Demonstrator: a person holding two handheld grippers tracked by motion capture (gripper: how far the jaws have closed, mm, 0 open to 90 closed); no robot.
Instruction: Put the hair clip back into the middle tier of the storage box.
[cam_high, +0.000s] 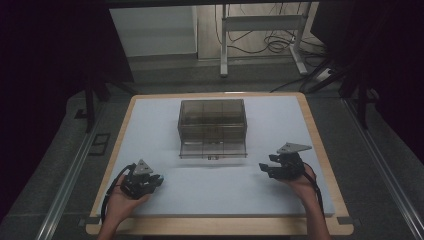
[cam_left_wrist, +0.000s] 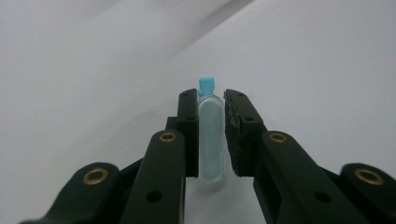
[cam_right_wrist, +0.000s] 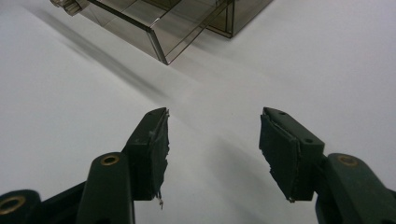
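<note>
A small translucent vial (cam_left_wrist: 211, 140) with a blue cap stands lengthwise between the jaws of my left gripper (cam_left_wrist: 210, 95), and both pads press on its sides. In the high view the left gripper (cam_high: 158, 179) lies low over the white mat (cam_high: 225, 192) at the front left, held by a hand. A smoky transparent drawer box (cam_high: 212, 120) sits mid-table with its bottom drawer (cam_high: 214, 150) pulled out toward me. My right gripper (cam_high: 264, 168) rests at the front right, open, with nothing between its jaws (cam_right_wrist: 214, 116). The drawer's corner (cam_right_wrist: 159, 32) lies ahead of it.
The white mat lies on a wooden tabletop (cam_high: 320, 145) whose edge frames it. Beyond the table's far edge, on the floor, stand a white desk frame (cam_high: 260, 30) and loose cables (cam_high: 280, 45). Metal rails (cam_high: 70, 175) run along both sides.
</note>
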